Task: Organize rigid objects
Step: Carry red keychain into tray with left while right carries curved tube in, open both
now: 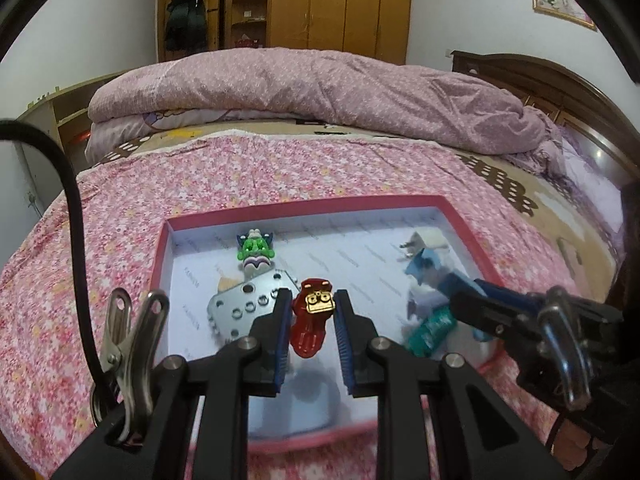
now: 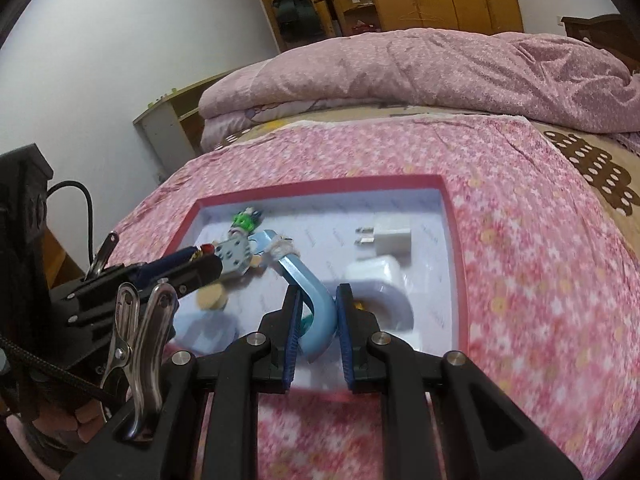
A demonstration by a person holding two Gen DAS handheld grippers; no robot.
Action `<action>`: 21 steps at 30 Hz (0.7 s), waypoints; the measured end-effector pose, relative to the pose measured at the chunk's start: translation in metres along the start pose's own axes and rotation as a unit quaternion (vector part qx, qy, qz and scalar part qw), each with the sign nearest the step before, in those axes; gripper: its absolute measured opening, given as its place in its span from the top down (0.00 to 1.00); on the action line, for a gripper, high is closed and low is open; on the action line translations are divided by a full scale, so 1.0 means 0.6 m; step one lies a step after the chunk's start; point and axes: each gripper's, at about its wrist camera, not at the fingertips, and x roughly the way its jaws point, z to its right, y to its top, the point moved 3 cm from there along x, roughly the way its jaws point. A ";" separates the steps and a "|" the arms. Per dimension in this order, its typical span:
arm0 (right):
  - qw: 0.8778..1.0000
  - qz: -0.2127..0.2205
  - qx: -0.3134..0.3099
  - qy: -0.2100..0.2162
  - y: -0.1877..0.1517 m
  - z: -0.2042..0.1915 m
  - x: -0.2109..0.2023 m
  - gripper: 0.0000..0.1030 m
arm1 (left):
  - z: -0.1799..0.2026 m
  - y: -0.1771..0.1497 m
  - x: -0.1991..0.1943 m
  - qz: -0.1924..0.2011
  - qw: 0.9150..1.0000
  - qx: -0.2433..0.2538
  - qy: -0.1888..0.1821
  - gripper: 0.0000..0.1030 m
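The left gripper (image 1: 310, 312) is seen closed on a small red toy (image 1: 310, 326) w/ a gold face-like piece on top; the toy is pinched between the blue pads (image 1: 282, 332) and hangs above the tray interior, its lower end sticking out below the fingertips. The right gripper (image 2: 316, 320) is clamped on a curved light-blue plastic piece (image 2: 316, 308); the bend of that piece sits between the pads, and its long arm runs up & left toward a bit of white wrapping at its far end. Both held things are over a shallow red-rimmed tray (image 2: 450, 216) w/ a white printed lining, which lies on a pink floral cloth (image 1: 280, 172) spread over a bed. Inside the tray, a green toy figure (image 1: 256, 250) lies near the far-left corner, w/ a grey metal plate w/ holes (image 1: 248, 304) just beside it, toward the left gripper. A white plug adapter (image 2: 390, 236) lies toward the far-right part of the tray, and a larger white rounded object (image 2: 384, 288) is just in front of it, near the right gripper's right finger. A teal item (image 1: 432, 326) is partly hidden near the right gripper in the left wrist view; what it is can't be told. A folded pink quilt (image 1: 320, 88) lies further back on the bed, w/ a wooden wardrobe (image 1: 340, 4) behind.
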 end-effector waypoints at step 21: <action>1.000 0.014 -0.013 -0.022 0.053 0.023 0.079 0.82 | -0.003 0.035 0.089 -0.009 0.999 -0.003 0.035 0.55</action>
